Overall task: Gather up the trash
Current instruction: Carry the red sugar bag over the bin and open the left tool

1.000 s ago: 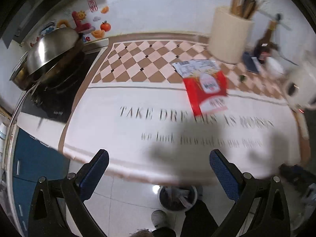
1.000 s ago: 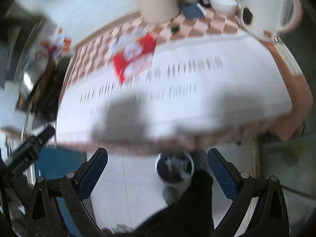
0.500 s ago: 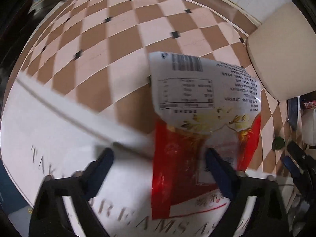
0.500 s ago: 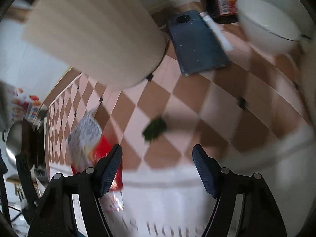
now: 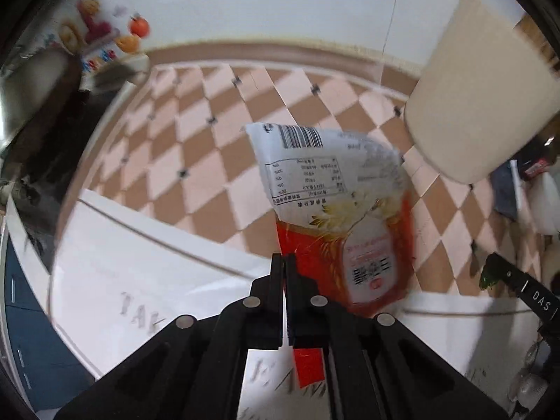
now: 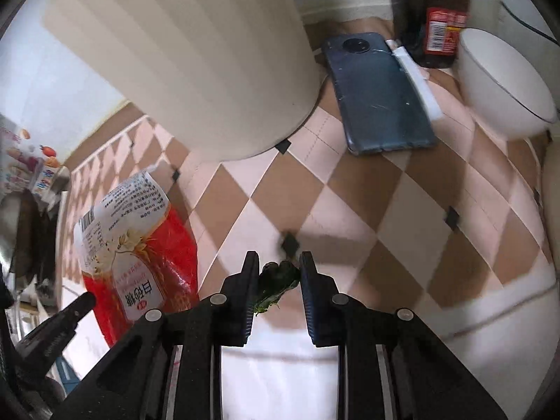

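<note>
A red and white empty food bag [image 5: 343, 210] is lifted off the checkered mat [image 5: 196, 161]. My left gripper [image 5: 284, 262] is shut on the bag's lower left edge. The bag also shows in the right wrist view [image 6: 136, 252], standing up at the left. A small dark green leaf scrap [image 6: 276, 285] sits between the fingers of my right gripper [image 6: 278, 266], which is closed on it just above the mat [image 6: 402, 210]. The same scrap shows in the left wrist view [image 5: 490, 276] at the right gripper's tip.
A cream ribbed utensil holder [image 6: 196, 52] stands close behind. A dark blue phone [image 6: 378, 94], a brown sauce bottle [image 6: 437, 14] and a white bowl [image 6: 504, 80] are at the back right. A wok and stove [image 5: 38, 105] are at the left.
Both grippers went from open to closed. The left one took hold of the bag and raised it; the right one closed on the green scrap.
</note>
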Available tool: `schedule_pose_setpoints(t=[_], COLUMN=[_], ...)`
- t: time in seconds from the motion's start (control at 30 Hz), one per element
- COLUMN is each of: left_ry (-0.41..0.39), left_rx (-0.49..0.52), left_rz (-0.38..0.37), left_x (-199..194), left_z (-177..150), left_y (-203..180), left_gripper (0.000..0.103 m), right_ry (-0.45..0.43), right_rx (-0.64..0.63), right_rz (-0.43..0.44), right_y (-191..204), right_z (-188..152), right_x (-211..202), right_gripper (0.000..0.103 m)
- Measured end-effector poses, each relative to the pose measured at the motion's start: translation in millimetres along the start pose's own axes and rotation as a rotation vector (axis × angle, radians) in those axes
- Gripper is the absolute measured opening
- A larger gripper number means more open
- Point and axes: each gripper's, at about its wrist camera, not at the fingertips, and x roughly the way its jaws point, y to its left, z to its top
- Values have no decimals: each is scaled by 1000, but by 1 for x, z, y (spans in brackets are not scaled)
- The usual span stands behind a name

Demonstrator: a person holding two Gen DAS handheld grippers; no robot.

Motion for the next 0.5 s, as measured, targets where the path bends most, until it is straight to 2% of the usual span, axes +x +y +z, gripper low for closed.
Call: schedule_pose_setpoints(t=[0.2,0.3,0.5], left_ry=[-106,-142,-166], left_rx=[3,21,49], left_rz=[-58,-89,-168], left_x=[-73,-91,-137], left_z=[-41,-63,-137], left_y=[25,50,101], left_gripper=[0,0,0], right_ry=[-57,-80,-131], right_rx=[2,4,9], right_rz=[40,58,86], right_y=[3,4,11], right_z=[-56,-94,-203], right_x=[-60,-92,-159], right_gripper=[24,24,24])
